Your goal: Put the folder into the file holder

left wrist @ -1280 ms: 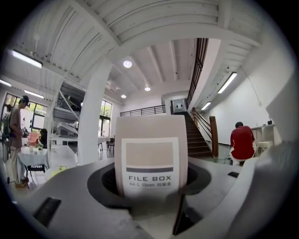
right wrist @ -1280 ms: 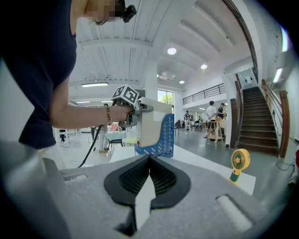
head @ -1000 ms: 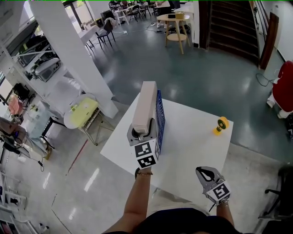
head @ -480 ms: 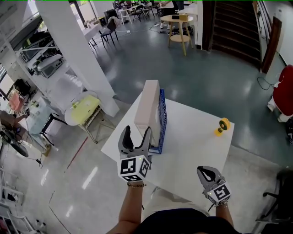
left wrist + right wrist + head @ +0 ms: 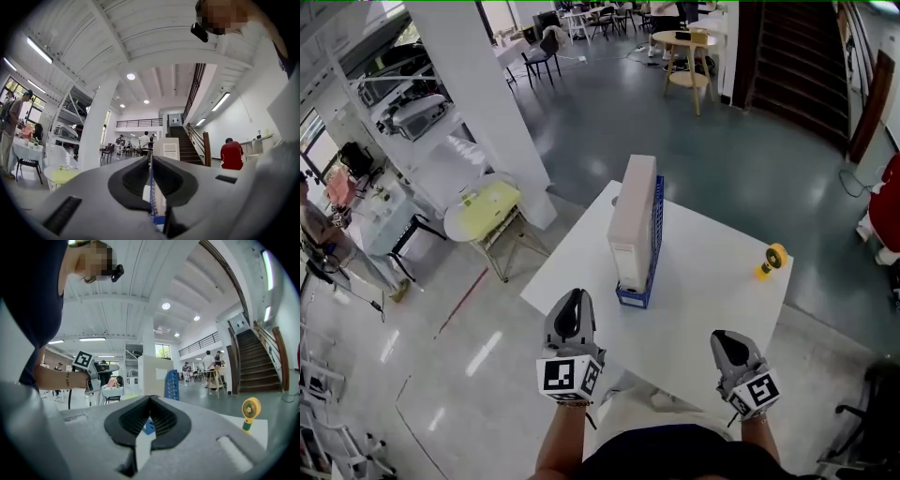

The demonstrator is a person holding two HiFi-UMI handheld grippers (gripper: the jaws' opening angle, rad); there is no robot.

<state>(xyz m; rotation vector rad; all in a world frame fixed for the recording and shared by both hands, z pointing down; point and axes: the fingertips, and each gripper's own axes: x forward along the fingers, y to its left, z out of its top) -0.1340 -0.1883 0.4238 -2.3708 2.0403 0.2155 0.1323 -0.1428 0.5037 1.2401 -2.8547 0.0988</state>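
The beige box folder [image 5: 633,220] stands upright inside the blue mesh file holder [image 5: 652,246] on the white table [image 5: 712,281]. My left gripper [image 5: 573,296] hovers over the table's near left edge, well back from the holder; its jaws are closing with nothing between them. Off the near right edge is my right gripper [image 5: 727,337], shut and empty. The left gripper view looks past the left gripper [image 5: 151,158] at the folder [image 5: 165,149]. In the right gripper view, beyond the right gripper [image 5: 150,397], are the folder [image 5: 150,373], holder [image 5: 171,383] and left gripper [image 5: 111,366].
A small yellow fan [image 5: 772,259] stands near the table's far right edge, also seen in the right gripper view as the yellow fan [image 5: 251,411]. A white pillar [image 5: 478,103] and a yellow-topped cart [image 5: 492,211] stand left of the table.
The left gripper let go of the folder in the holder, drew back toward the near table edge and brought its jaws together. The right gripper stayed in place.
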